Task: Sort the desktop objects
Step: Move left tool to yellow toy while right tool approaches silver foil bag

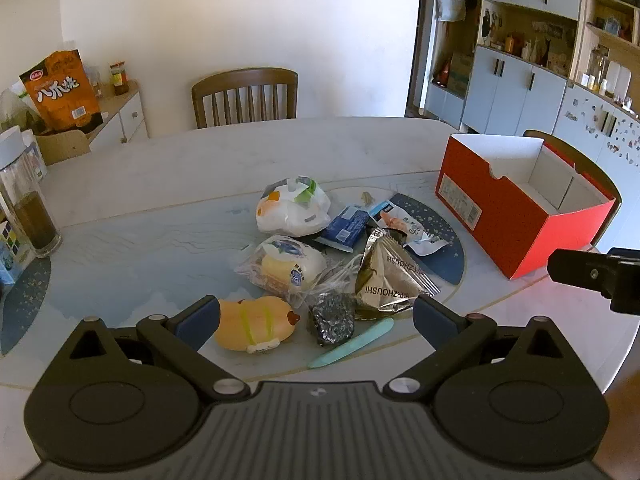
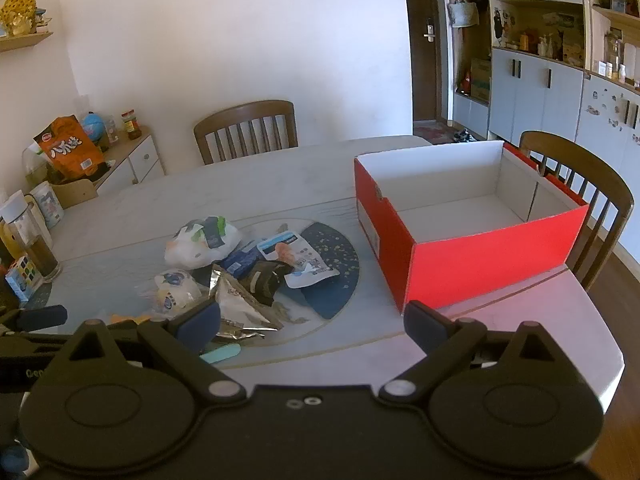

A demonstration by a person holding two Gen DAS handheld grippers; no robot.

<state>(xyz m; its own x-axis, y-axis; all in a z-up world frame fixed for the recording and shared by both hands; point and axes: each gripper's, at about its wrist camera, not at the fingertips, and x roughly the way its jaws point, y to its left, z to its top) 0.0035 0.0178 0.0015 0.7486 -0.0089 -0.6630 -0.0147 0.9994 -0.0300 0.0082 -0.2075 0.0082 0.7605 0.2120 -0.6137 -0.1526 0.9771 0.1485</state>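
Observation:
A pile of snack packets lies mid-table: a white bag (image 1: 294,210), a wrapped bun (image 1: 286,266), a blue packet (image 1: 346,226), a silver triangular pack (image 1: 386,276), a dark foil packet (image 1: 332,318), a yellow squishy toy (image 1: 254,322) and a teal stick (image 1: 352,344). An open red box (image 1: 516,216) with a white inside stands to the right; it also shows in the right wrist view (image 2: 476,240). My left gripper (image 1: 316,316) is open just in front of the toy and foil packet. My right gripper (image 2: 312,322) is open and empty near the box's front corner.
A wooden chair (image 1: 245,96) stands behind the table, another (image 2: 580,188) behind the box. A glass bottle (image 1: 28,208) and a small carton (image 1: 12,248) stand at the left edge. An orange snack bag (image 1: 60,88) sits on a side cabinet.

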